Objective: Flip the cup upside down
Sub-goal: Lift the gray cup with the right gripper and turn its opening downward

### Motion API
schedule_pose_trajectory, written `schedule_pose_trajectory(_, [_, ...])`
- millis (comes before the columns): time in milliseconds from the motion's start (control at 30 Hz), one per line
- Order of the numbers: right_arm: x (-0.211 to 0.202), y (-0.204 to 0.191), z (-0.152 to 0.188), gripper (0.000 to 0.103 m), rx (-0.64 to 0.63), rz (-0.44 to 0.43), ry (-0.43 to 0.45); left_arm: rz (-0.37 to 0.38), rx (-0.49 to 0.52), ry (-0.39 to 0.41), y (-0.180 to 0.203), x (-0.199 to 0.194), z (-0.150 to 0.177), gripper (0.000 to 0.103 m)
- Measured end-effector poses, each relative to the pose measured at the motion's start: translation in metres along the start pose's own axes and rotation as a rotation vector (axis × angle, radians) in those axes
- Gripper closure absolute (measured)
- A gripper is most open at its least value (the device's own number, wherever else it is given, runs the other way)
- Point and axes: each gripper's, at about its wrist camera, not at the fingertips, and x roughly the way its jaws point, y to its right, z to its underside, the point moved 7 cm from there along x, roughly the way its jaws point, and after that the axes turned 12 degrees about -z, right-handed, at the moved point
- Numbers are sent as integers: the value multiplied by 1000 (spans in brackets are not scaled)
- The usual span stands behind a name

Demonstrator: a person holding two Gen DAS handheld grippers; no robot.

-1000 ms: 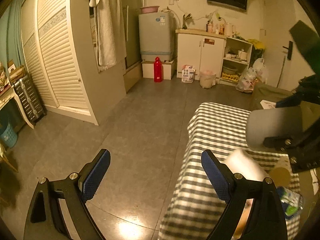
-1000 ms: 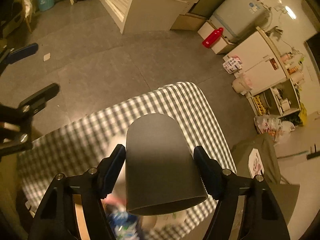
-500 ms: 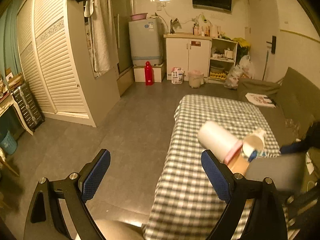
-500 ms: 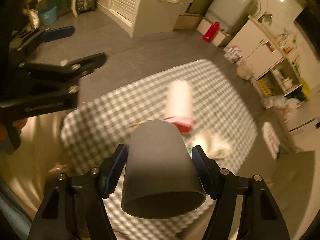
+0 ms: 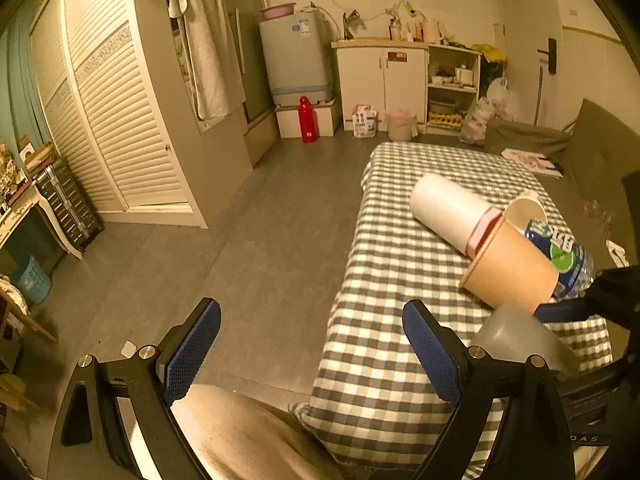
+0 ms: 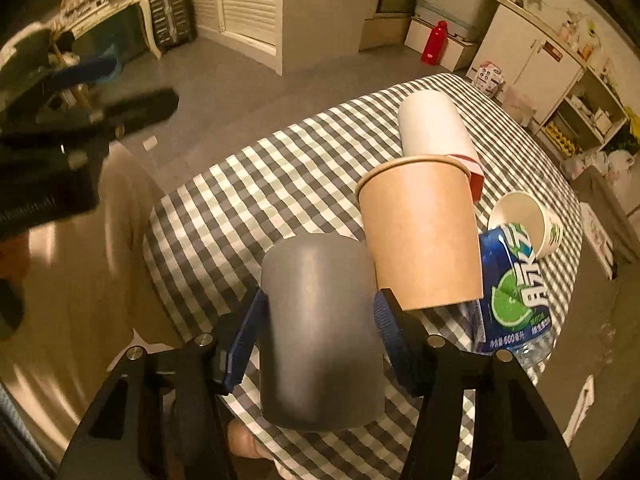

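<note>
Off the near left edge of the checked counter [image 5: 400,248], your left tongs [image 5: 312,354] gape wide with nothing between them. Right of them the grey cup [image 5: 520,338] shows blurred, near a brown paper cup [image 5: 512,270].

Over the counter's near edge, your right tongs [image 6: 316,326] clamp the grey cup [image 6: 318,332] by its sides, its closed base pointing away from you, just left of the brown paper cup [image 6: 420,232] and a water bottle [image 6: 514,284].

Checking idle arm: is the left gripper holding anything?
No. The left gripper is open, with only floor and the checked tablecloth edge between its blue pads.
</note>
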Motion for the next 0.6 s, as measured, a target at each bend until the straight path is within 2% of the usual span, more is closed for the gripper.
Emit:
schedule_pose_trajectory(233, [0,-1,7,43,14,18,28,38,43,-40,19,1,9,8])
schedule_pose_trajectory(333, [-19,6,9,31,72,2,64,49,49,-54,23,-3,8,8])
schedule_pose_trajectory(400, [-43,16,16,26,144,19,105,62,33,-82,25,-4,9,8])
schedule_pose_trajectory(467, [-65,31,28,23,224,77,130,76,14,-122,30,-4,10,8])
schedule_pose_trajectory(600, [-93,54,53,20,306,200,155,99,10,-174,50,-11,11,8])
